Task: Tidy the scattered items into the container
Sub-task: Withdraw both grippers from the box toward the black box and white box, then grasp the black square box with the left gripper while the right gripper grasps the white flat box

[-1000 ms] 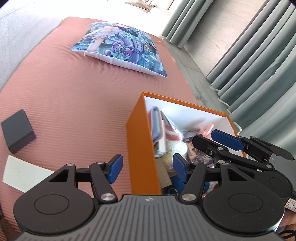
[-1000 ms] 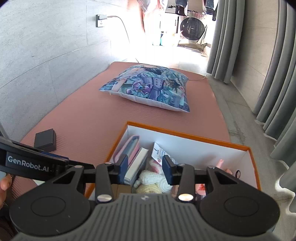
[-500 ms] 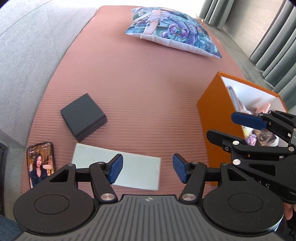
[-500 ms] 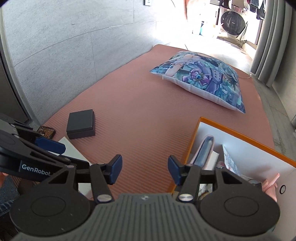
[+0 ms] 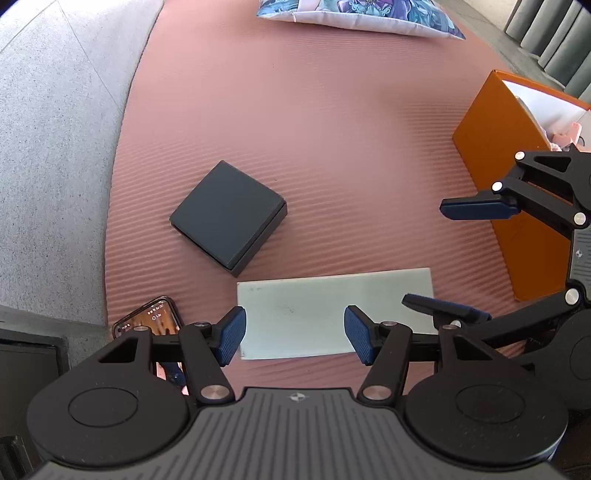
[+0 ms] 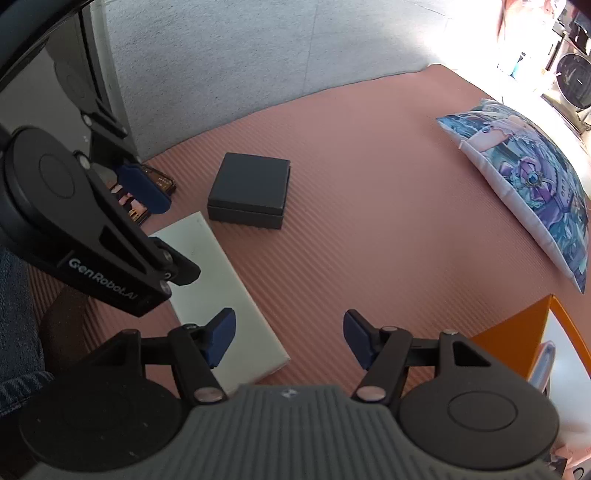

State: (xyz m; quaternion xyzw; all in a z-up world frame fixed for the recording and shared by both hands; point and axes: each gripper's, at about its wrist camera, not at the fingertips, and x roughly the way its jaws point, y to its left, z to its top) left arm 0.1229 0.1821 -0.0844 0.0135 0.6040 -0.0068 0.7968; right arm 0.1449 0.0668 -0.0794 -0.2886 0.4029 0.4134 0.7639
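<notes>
A flat pale grey-white card lies on the pink mat. Left of it sits a small black box. A phone with its screen lit lies at the mat's edge. The orange container stands to the right with several items inside. My left gripper hangs open above the card. My right gripper hovers over the card's end, its jaws opening with nothing between them. In the left wrist view the right gripper also shows, beside the container.
A printed cushion lies at the far end of the pink ribbed mat. Grey carpet borders the mat on the left. A person's jeans-clad leg is at the left edge. Grey curtains hang behind the container.
Both grippers swung left and down, away from the orange container toward the card, black box and phone. The right gripper's jaws widened. The container slid to the right edge of both views.
</notes>
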